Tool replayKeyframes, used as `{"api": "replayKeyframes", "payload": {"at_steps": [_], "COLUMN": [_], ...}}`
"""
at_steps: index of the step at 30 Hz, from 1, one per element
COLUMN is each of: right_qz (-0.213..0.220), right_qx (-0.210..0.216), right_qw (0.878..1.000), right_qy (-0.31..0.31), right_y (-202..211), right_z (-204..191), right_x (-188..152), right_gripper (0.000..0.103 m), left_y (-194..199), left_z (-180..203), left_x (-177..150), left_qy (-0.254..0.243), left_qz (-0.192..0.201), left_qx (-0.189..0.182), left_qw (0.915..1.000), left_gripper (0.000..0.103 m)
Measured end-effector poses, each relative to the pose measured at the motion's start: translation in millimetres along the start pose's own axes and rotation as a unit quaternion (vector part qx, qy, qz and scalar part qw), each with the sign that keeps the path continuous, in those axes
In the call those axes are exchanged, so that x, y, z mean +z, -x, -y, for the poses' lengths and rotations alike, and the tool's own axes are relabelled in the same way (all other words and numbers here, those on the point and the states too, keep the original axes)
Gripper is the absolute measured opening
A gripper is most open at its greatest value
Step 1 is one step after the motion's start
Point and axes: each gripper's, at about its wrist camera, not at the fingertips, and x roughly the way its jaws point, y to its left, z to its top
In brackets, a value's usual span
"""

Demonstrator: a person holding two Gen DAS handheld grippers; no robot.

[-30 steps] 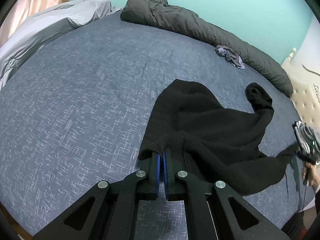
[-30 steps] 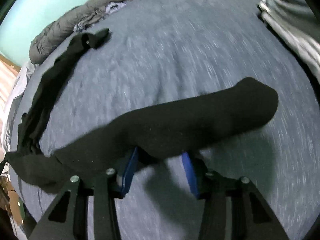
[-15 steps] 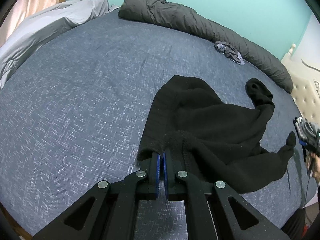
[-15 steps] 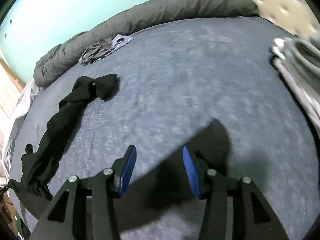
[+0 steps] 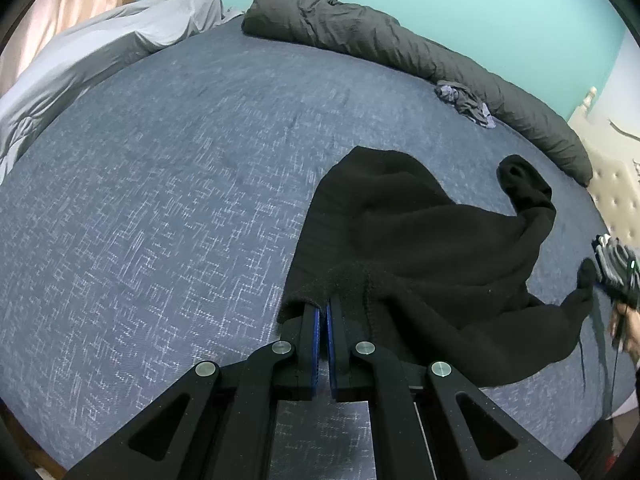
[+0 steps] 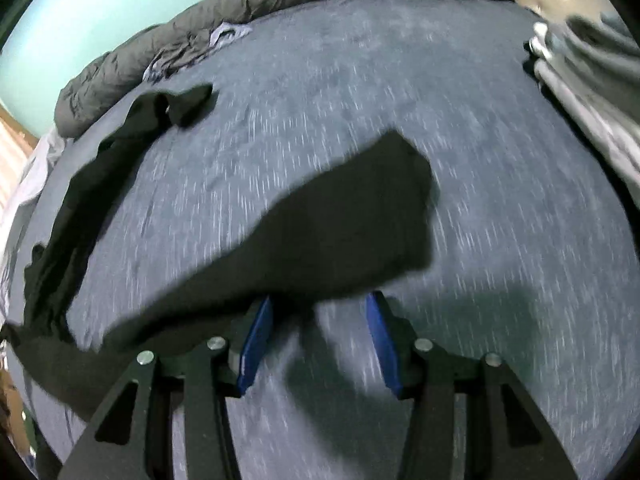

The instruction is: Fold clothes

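Observation:
A black fleece garment (image 5: 420, 248) lies spread on the blue-grey bed (image 5: 160, 200). My left gripper (image 5: 323, 308) is shut on its near edge, with the cloth bunched over the fingertips. One sleeve (image 5: 524, 184) points toward the far right. The other sleeve (image 6: 340, 232) hangs blurred across the tips of my right gripper (image 6: 318, 308). That gripper is open, and its blue pads (image 6: 260, 320) stand well apart below the cloth without pressing it. In the left wrist view this sleeve's end (image 5: 586, 280) is lifted beside the right hand-held device (image 5: 616, 268).
A rolled dark grey duvet (image 5: 400, 48) runs along the far edge by the turquoise wall. A small crumpled grey garment (image 5: 466, 102) lies against it. A light grey sheet (image 5: 100, 52) is at far left, a cream headboard (image 5: 616, 184) at right. Folded grey striped clothes (image 6: 592, 72) sit at the right.
The sleeve crossed the right jaws a second ago, was out of that view half a second ago, and crosses them again now. The left gripper kept still with its hold.

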Motion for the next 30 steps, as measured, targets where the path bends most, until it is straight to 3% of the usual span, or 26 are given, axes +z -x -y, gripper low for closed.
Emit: {"api": "replayKeyframes", "payload": {"at_steps": [3,7,13,16,20,23,24,25,28,30], "right_qz": [0.024,0.01,0.012,0.021,0.03,0.005,-0.004,-0.004,0.012,0.026], "right_qx": [0.0,0.005,-0.021,0.016,0.053,0.06,0.061,0.059,0.052,0.05], "right_qw": [1.0,1.0,0.998,0.995,0.994,0.994,0.994,0.994,0.993,0.992], "right_qy": [-0.006,0.009,-0.054,-0.098,-0.095,-0.091,-0.089,-0.09,-0.103,-0.11], "right_y": [-4.0,-15.3,-4.9,-4.0,-7.3,-17.2,-20.5,-19.4,-1.9,17.8], "right_z": [-14.1,-27.8,25.3,52.0,49.2,36.7,32.3,30.8,34.6,39.8], "right_x": [29.6,52.6,31.4,20.2,20.5,18.9,18.1,16.8,12.5,8.9], "right_gripper": [0.049,0.049,0.053,0.055,0.055,0.054,0.04,0.018,0.004,0.004], "left_y": [-2.5,-2.8,-7.4,-7.0,-7.1,-7.3,-7.0,-6.6,-4.0,-1.7], "left_z": [-0.5,1.8,-0.6,-0.3,1.2,1.5,1.6,1.3,-0.2,-2.2], "left_x": [0.0,0.0,-2.3,-2.9,-3.5,-3.1,-3.0,-3.2,-4.1,-5.3], "left_qy": [0.0,-0.007,-0.003,-0.003,-0.003,0.0,0.0,0.001,0.006,0.014], "left_qz": [-0.003,-0.003,-0.006,-0.008,-0.01,-0.011,-0.011,-0.01,-0.008,-0.005], "left_qx": [0.003,0.003,0.003,0.006,0.011,0.012,0.012,0.012,0.012,0.007], "left_qw": [1.0,1.0,1.0,0.9999,0.9999,0.9999,0.9999,0.9999,0.9999,0.9999], "left_gripper": [0.003,0.003,0.003,0.003,0.003,0.003,0.003,0.003,0.003,0.003]}}
